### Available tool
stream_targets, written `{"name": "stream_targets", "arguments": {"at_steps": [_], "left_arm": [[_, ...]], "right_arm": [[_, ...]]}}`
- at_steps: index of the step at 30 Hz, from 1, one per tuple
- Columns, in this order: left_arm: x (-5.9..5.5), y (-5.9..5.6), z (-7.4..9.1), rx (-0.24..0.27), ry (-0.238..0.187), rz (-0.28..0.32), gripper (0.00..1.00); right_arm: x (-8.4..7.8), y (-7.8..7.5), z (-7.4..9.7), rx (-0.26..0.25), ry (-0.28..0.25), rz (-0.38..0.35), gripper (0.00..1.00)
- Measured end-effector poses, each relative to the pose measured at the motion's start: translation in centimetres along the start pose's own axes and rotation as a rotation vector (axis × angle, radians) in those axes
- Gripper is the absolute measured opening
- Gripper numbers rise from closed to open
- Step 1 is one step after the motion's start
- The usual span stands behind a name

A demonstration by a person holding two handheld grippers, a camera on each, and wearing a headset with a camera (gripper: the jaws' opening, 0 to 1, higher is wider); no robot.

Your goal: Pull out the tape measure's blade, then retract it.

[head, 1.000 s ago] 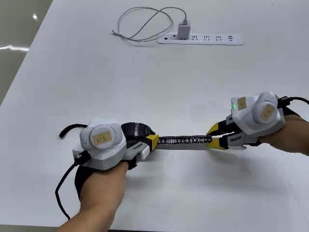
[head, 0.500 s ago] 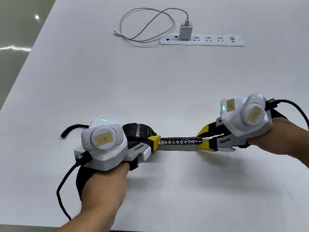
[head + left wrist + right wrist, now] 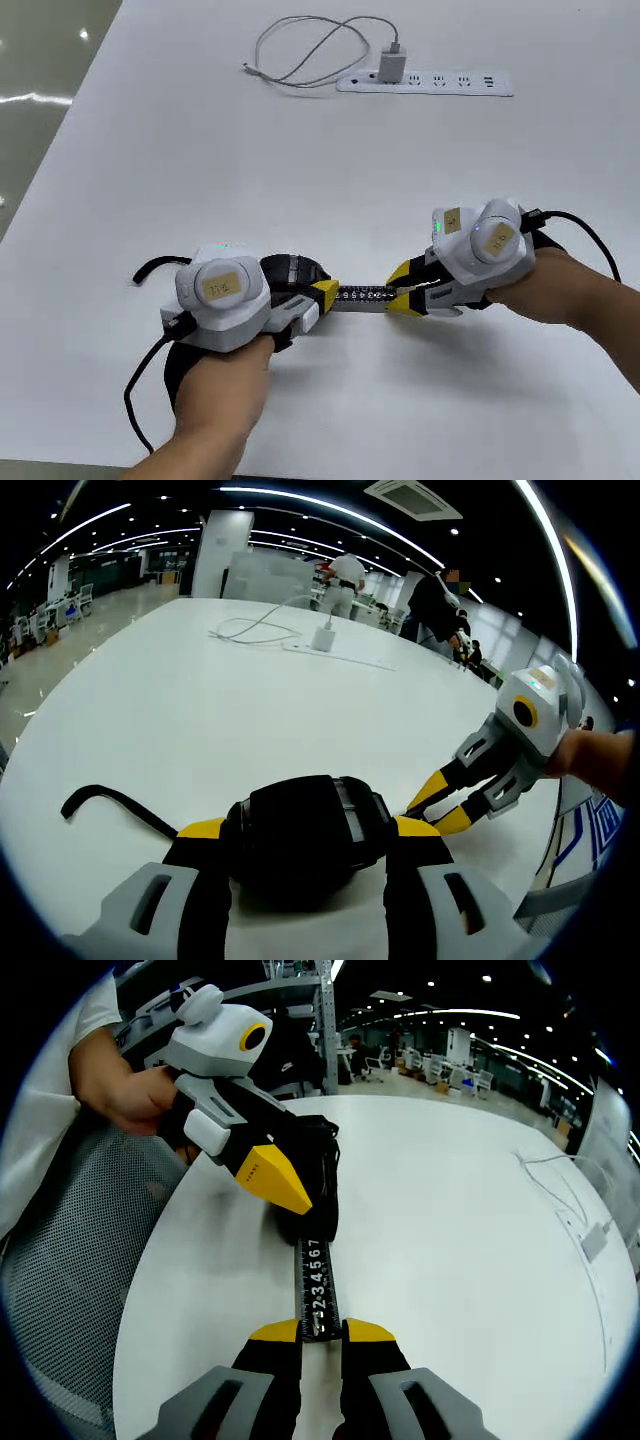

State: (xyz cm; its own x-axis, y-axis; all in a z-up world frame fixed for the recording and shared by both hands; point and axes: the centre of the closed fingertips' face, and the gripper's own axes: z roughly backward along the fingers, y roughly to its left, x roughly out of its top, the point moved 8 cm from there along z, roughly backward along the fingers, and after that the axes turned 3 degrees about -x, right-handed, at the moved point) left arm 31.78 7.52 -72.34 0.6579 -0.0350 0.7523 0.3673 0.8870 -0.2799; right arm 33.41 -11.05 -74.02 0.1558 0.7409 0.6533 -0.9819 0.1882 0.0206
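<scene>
I am looking at the white table [image 3: 300,150], where my left tool [image 3: 318,296] is clamping the black tape measure [image 3: 292,272] near the front edge. My right tool [image 3: 403,290] is pinching the tip of the short, exposed blade [image 3: 365,294] between its closed jaws.

White power strip [image 3: 425,82] lies near the tabletop's [image 3: 300,180] far edge. White charger [image 3: 392,68] is plugged into its left end. The charger's cable [image 3: 310,50] lies looped leftward.

White-bodied left tongs [image 3: 315,301], right tongs [image 3: 399,291], yellow tips [image 3: 322,292], black cables [image 3: 139,366]
</scene>
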Motion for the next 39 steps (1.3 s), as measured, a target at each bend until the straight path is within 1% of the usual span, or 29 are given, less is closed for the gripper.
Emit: {"name": "stream_targets", "arguments": {"at_steps": [12, 29, 39], "left_arm": [[0.0, 0.0, -0.1, -0.002, 0.001, 0.003, 0.58], [-0.1, 0.1, -0.1, -0.007, 0.0, 0.008, 0.58], [-0.1, 0.1, -0.1, -0.011, -0.003, 0.013, 0.58]], "right_arm": [[1.0, 0.0, -1.3, 0.007, -0.019, 0.0, 0.11], [2.2, 0.2, -2.5, 0.007, -0.047, -0.012, 0.11], [3.3, 0.4, -3.6, 0.011, -0.07, -0.014, 0.11]]}}
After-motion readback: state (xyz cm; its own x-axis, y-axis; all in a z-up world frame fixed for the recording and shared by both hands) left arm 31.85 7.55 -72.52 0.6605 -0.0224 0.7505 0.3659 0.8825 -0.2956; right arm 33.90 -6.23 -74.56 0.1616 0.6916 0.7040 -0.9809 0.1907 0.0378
